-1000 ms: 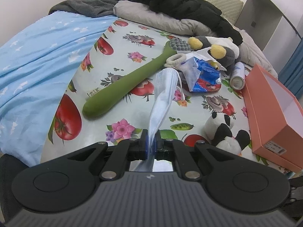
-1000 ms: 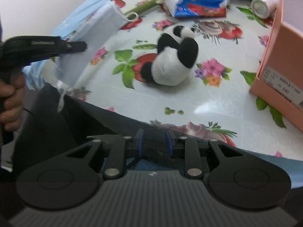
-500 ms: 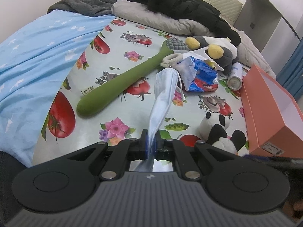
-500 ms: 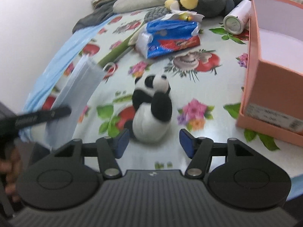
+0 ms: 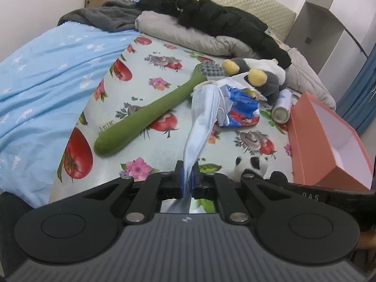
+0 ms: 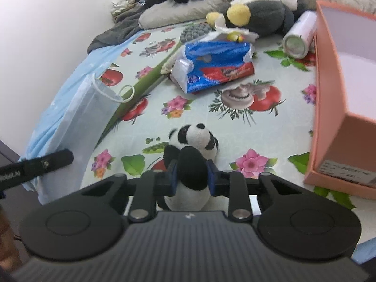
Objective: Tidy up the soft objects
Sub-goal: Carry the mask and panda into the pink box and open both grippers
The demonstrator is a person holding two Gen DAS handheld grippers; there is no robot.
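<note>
A light blue face mask (image 5: 202,115) hangs out from my left gripper (image 5: 187,181), which is shut on its lower end; the same mask (image 6: 87,117) stands at the left of the right wrist view. A small panda plush (image 6: 195,138) lies on the flowered cloth near the front edge. My right gripper (image 6: 191,176) has its jaws closing on the panda's black limb, and both blue pads press on it. An open orange box (image 6: 329,94) stands just right of the panda. A larger grey penguin plush (image 5: 258,75) lies farther back.
A blue tissue pack (image 6: 216,65), a long green massage stick (image 5: 145,119) and a white spray can (image 6: 298,37) lie on the cloth. Dark clothes (image 5: 211,18) and a grey pillow are piled at the back. A blue sheet (image 5: 42,82) covers the left side.
My right gripper swung toward the panda, opened wide over it, then closed onto it. The left gripper kept the mask and barely moved.
</note>
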